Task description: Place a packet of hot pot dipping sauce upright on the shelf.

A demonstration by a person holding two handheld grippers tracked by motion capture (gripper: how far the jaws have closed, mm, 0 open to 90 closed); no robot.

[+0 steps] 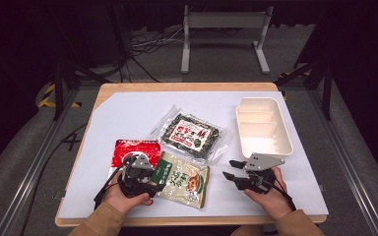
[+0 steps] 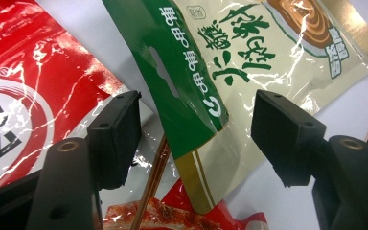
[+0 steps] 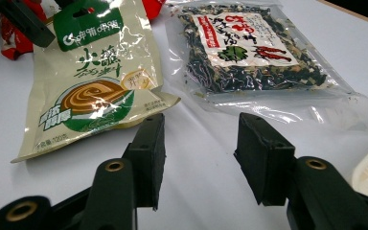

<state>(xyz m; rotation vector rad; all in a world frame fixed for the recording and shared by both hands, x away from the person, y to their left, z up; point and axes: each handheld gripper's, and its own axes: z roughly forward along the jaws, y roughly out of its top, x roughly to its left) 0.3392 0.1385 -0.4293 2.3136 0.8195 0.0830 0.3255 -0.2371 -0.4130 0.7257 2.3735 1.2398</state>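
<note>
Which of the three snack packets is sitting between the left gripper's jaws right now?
The cream packet with the green top. Its green corner lies between the open jaws of the left gripper, overlapping the red packet; the clear packet of dark greens lies farther back.

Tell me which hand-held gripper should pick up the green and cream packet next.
Left. The left hand-held gripper already straddles the green top edge of the green and cream packet, jaws open on either side. The right hand-held gripper hovers open over bare table, apart from it.

Three sealed food packets: one red, one green-and-cream, one clear with dark dried greens. One white divided tray. Two hand-held grippers: left, right.
</note>
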